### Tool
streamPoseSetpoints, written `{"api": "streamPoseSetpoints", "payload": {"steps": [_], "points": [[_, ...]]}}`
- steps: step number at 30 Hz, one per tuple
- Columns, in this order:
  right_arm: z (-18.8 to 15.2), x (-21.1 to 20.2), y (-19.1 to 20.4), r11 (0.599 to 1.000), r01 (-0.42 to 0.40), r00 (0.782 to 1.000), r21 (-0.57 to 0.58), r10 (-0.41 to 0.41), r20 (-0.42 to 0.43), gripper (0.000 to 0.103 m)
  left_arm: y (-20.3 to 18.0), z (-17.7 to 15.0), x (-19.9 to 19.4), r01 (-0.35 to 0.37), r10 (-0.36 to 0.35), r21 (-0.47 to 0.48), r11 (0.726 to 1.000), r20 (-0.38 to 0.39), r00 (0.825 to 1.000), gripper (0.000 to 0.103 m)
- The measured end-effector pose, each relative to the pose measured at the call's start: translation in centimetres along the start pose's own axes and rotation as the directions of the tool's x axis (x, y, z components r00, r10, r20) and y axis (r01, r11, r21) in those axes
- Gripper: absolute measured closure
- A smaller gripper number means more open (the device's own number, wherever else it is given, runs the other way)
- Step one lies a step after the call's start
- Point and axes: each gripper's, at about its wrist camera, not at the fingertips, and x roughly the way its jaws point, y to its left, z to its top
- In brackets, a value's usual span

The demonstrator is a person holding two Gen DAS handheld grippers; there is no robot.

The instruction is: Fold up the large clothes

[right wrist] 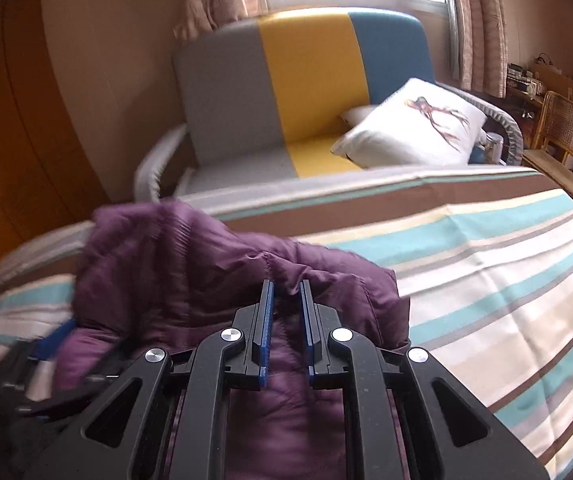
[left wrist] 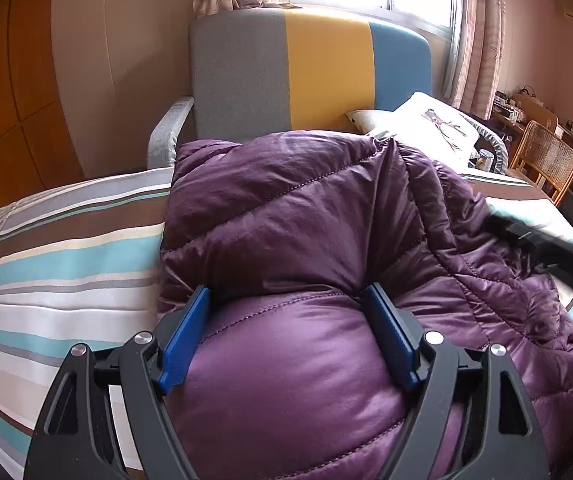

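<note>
The left gripper [left wrist: 286, 312] stands wide around a puffy jacket [left wrist: 306, 216] fold, apparently pressing it flat; the right gripper [right wrist: 286, 300] pinches jacket fabric to lift it.

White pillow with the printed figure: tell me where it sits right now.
In the right wrist view the white pillow sits upper right, propped on the sofa seat below the blue panel, just past the striped bedspread.
</note>
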Motion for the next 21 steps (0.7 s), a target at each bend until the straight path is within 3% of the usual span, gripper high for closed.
{"api": "streamPoseSetpoints", "payload": {"steps": [4, 11, 16, 18, 20, 21], "points": [[-1.1, 2.4, -0.8, 0.999, 0.045, 0.999, -0.020, -0.046, -0.003, 0.091, 0.0, 0.1, 0.3, 0.012, -0.012, -0.007, 1.000, -0.007, 1.000, 0.024], [-1.8, 4.0, -1.9, 0.999, 0.031, 0.999, 0.028, -0.030, -0.026, 0.091, -0.2, 0.0, 0.8, 0.003, -0.003, -0.003, 1.000, -0.014, 1.000, 0.024], [-1.5, 3.6, -2.1, 0.999, 0.019, 1.000, 0.029, -0.019, -0.024, 0.091, -0.2, 0.1, 0.3, 0.001, -0.001, 0.003, 1.000, -0.013, 1.000, 0.023], [-1.3, 2.6, -2.7, 0.999, 0.000, 1.000, 0.038, 0.001, -0.015, 0.091, 0.0, 0.1, -0.4, -0.008, 0.008, 0.013, 1.000, -0.012, 1.000, 0.015], [-1.4, 1.1, -3.1, 0.998, -0.023, 1.000, 0.057, 0.022, 0.011, 0.091, 0.5, -0.1, -1.2, 0.000, 0.000, 0.012, 1.000, -0.012, 1.000, 0.013], [-1.7, -0.2, -3.3, 0.996, -0.044, 0.999, 0.072, 0.042, 0.031, 0.083, 0.8, -0.4, -2.0, 0.018, -0.018, 0.009, 1.000, -0.004, 1.000, 0.013]]}}
